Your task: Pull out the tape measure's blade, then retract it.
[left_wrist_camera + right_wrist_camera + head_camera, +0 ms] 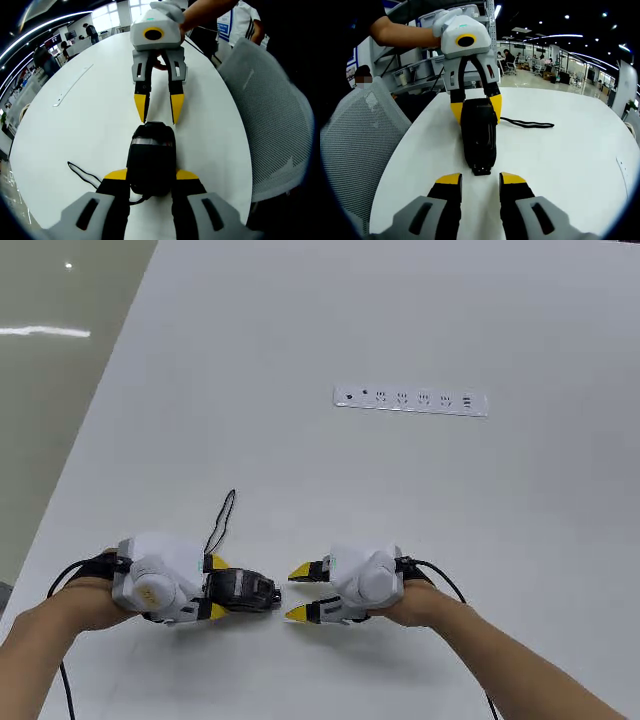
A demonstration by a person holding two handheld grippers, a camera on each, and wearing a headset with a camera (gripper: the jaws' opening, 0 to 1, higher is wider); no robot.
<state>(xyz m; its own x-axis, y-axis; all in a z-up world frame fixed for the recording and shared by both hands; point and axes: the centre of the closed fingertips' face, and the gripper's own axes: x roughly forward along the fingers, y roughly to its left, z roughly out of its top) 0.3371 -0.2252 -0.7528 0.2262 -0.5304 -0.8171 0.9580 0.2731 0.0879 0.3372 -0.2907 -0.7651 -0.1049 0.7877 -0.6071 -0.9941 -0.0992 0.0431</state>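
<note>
A black tape measure [243, 589] lies on the white table [330, 330] near its front edge. My left gripper [215, 587] is shut on its rear body [151, 159], yellow tips on both sides. Its black wrist strap [221, 519] trails away over the table. No blade shows outside the case. My right gripper [297, 592] faces it from the right, open, its yellow tips just short of the case's front end [479, 170]. In the left gripper view the right gripper [157, 105] points straight at the case. In the right gripper view the left gripper [476, 107] grips the case's far end.
A white power strip [411, 400] lies farther back on the table. A grey mesh chair [270, 125] stands beside the table edge. Cables run from both grippers along the person's forearms. People and shelves are in the room's background.
</note>
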